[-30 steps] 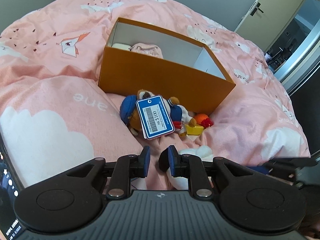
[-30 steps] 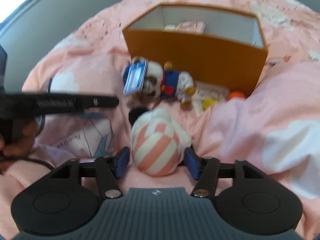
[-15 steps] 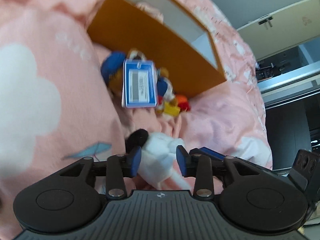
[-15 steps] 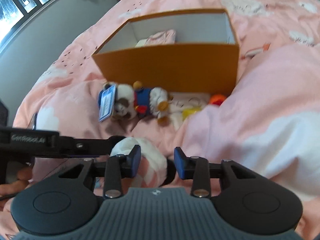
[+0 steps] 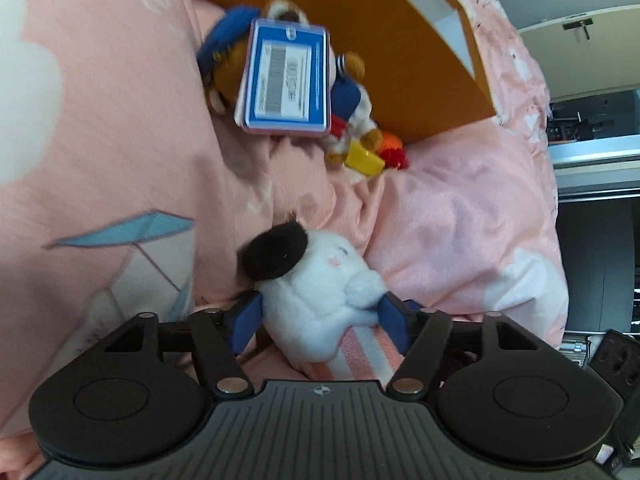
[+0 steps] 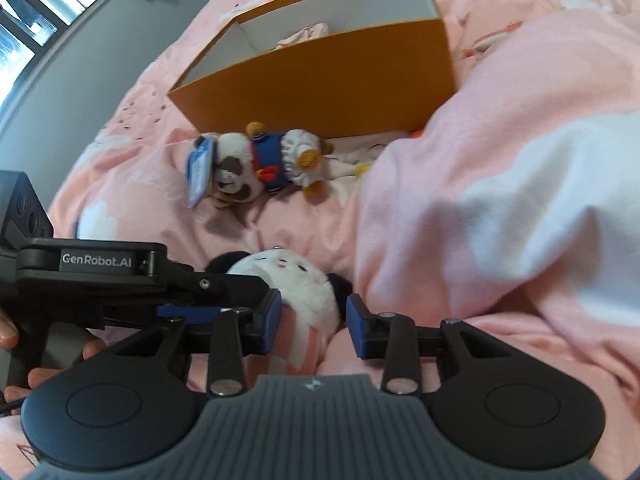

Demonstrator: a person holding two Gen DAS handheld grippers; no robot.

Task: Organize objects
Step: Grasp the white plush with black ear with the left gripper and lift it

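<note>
- Lying on the pink duvet (image 5: 120,152) in the near part of the scene, the white plush with black ears (image 5: 316,300) sits well short of the orange box (image 6: 320,76), which stands open on the far side.
- Its striped pink-and-white body (image 5: 360,354) points toward the cameras, head toward the box.
- The left gripper (image 5: 320,320) has its blue pads (image 5: 246,318) pressed against both sides of the plush; I judge it to be gripping the toy.
- The right gripper (image 6: 312,320) stands spread around the same plush, its right pad (image 6: 358,326) apart from the fur, so it is open, not holding.
- Judged step: picking up this plush, grasp made, lift not yet begun.
- The next move calls for a lift clear of the duvet fold, then a carry far over the box's near wall.
- On the way lies the bear in blue clothes (image 6: 260,164) with its blue price tag (image 5: 286,80), just before the box; beside it, a yellow piece (image 5: 364,160) and an orange-red toy (image 5: 394,152).
</note>
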